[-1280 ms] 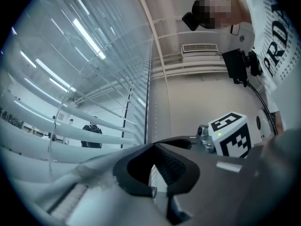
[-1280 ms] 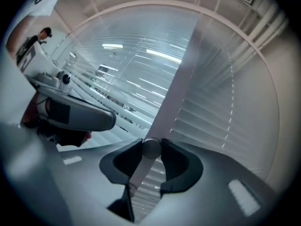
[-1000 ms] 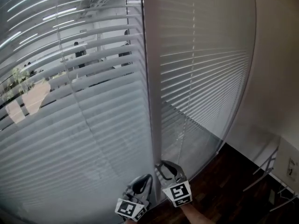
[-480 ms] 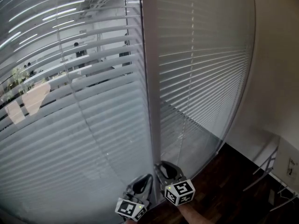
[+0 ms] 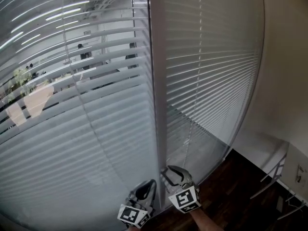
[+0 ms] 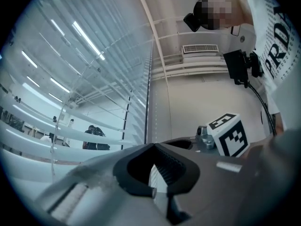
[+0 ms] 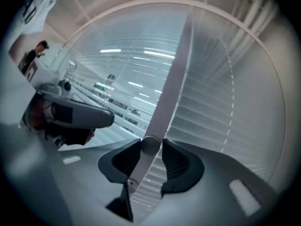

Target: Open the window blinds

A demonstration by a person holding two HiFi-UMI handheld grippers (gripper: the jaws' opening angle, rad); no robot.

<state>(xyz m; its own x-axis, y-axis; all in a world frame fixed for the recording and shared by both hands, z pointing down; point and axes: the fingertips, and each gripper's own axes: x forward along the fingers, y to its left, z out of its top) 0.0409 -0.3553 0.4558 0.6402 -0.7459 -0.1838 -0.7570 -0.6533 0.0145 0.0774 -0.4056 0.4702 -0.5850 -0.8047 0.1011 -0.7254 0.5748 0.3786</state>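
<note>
Horizontal slat blinds hang behind glass in two panels. The left panel (image 5: 86, 105) has tilted slats with an office visible through them, while the right panel (image 5: 211, 81) looks nearly closed. A grey upright frame post (image 5: 156, 105) divides them. My right gripper (image 5: 169, 171) is low at this post. In the right gripper view its jaws have just been opening, and my right gripper (image 7: 151, 150) is now open with a round grey knob (image 7: 150, 144) between the tips. My left gripper (image 5: 149, 184) hangs just to its left, and my left gripper (image 6: 153, 147) is shut on nothing.
Dark wooden floor (image 5: 231, 186) lies at the lower right beneath a plain white wall (image 5: 284, 81). Thin metal legs (image 5: 274, 172) and a wall box (image 5: 301, 172) sit in that corner. People (image 5: 83, 52) stand in the office beyond the glass.
The right gripper's marker cube rolled one way and back again while staying at the post. The left gripper kept still. The slats look much the same.
</note>
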